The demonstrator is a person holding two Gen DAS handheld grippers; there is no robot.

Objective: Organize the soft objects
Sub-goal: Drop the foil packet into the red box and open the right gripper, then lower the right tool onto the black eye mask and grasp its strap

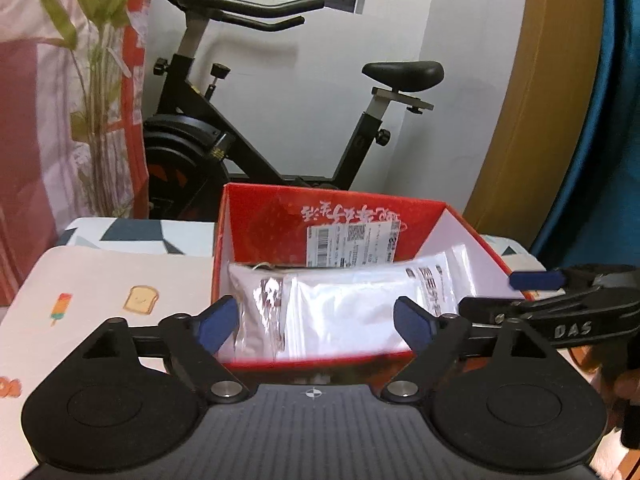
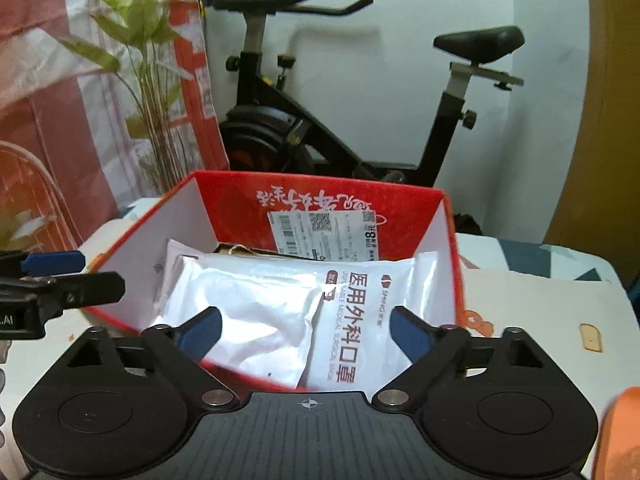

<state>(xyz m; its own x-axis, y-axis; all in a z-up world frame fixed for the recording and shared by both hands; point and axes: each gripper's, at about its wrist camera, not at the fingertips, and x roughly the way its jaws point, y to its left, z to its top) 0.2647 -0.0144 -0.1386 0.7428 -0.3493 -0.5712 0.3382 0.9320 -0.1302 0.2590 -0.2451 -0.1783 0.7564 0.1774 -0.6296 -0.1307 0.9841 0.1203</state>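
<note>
Your left gripper (image 1: pixel 316 322) stands wide open with nothing between its blue pads, and so does your right gripper (image 2: pixel 306 330). Both hang in the lower middle of their frames over the near rim of the red box (image 1: pixel 280 208), where the white foil mask packs (image 2: pixel 256 300) lie loose inside. Only the right wrist view lets you read the printed surgical mask pack (image 2: pixel 360 320); the left view shows it edge-on at the box's right. The left view alone shows the toast print (image 1: pixel 141 299) on the table cover (image 1: pixel 120 276). The exercise bike (image 1: pixel 280 120) fills the upper middle of each.
</note>
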